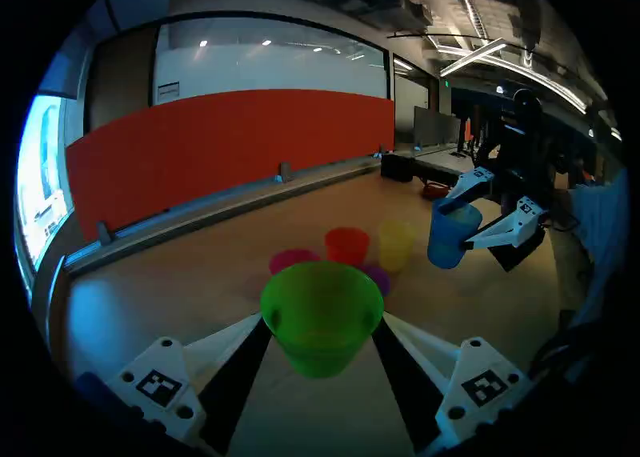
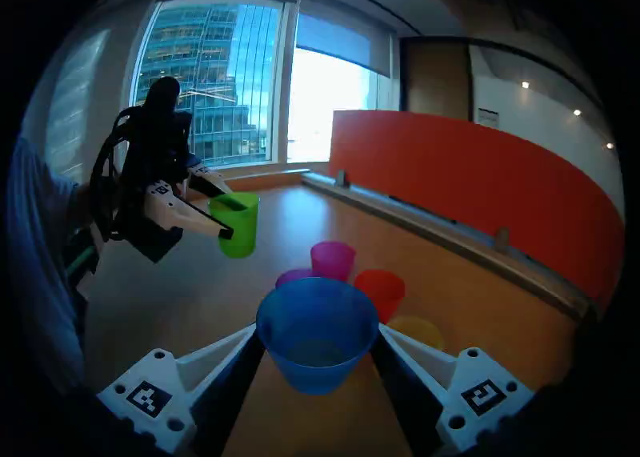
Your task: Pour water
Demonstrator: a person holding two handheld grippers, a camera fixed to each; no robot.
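Right gripper [image 2: 318, 335]: both fingers clamped on a translucent blue plastic cup [image 2: 318, 353], upright, mouth facing the camera. Wooden tabletop [image 2: 200, 297] beyond bears four small plastic cups close together: purple cup [image 2: 290, 278], magenta cup [image 2: 332, 259], orange-red cup [image 2: 382, 290], yellow cup [image 2: 418, 329]. Farther left, raised: left gripper [image 2: 226, 213] gripping a translucent green plastic cup [image 2: 240, 231]. Background: orange partition wall [image 2: 496, 177], large window [image 2: 240, 81].
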